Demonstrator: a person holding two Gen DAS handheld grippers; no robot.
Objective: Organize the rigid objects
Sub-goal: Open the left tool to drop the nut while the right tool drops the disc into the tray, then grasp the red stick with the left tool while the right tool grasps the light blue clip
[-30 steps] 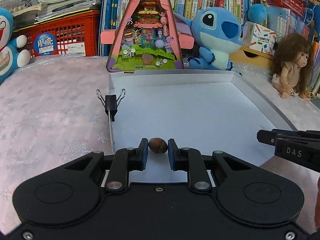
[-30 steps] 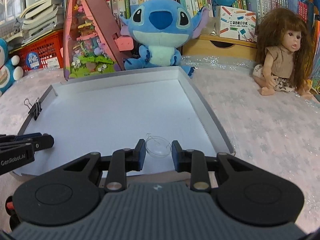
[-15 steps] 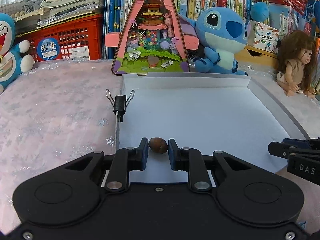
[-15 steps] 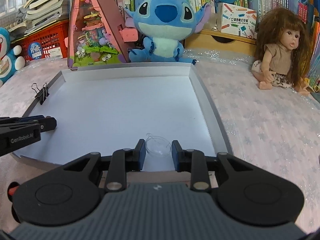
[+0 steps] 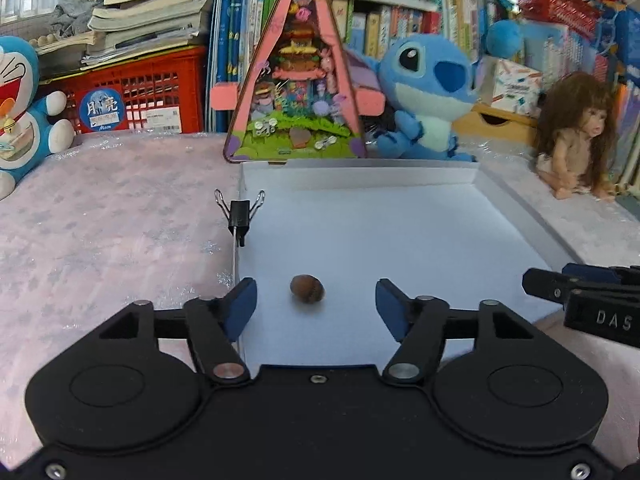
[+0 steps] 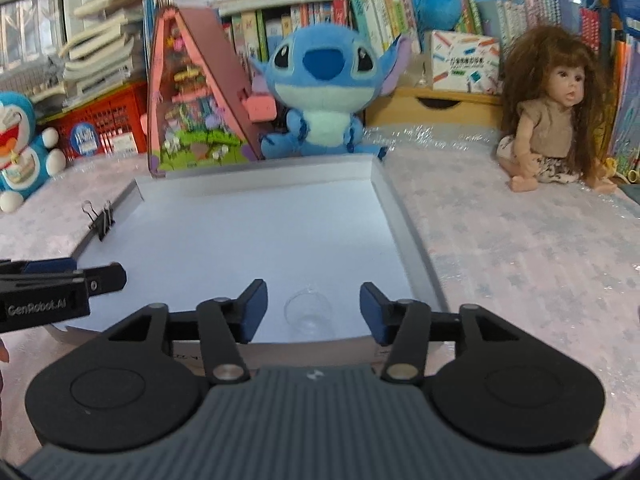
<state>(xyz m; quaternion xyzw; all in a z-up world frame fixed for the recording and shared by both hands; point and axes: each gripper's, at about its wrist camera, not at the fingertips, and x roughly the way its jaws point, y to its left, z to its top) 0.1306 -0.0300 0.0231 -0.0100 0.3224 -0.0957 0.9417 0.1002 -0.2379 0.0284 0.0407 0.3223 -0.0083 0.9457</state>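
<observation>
A small brown oval nut-like piece point(image 5: 307, 289) lies on the floor of the white tray point(image 5: 400, 240), near its front left. My left gripper point(image 5: 316, 300) is open around it, jaws wide apart, not touching it. A small clear round plastic dome point(image 6: 307, 309) lies on the tray point(image 6: 256, 240) near its front right edge. My right gripper point(image 6: 313, 304) is open around it, jaws apart. The right gripper also shows at the right of the left wrist view point(image 5: 580, 292), and the left gripper at the left of the right wrist view point(image 6: 60, 284).
A black binder clip point(image 5: 239, 216) grips the tray's left wall. Behind the tray stand a pink triangular toy house point(image 5: 296, 80), a blue Stitch plush point(image 5: 428, 96), a doll point(image 5: 572, 136), a red crate point(image 5: 136, 92) and a Doraemon plush point(image 5: 20, 112). Pink cloth point(image 5: 100, 232) covers the table.
Both grippers have opened: the left let go of the brown piece and the right let go of the clear dome, and both pieces now lie on the tray floor.
</observation>
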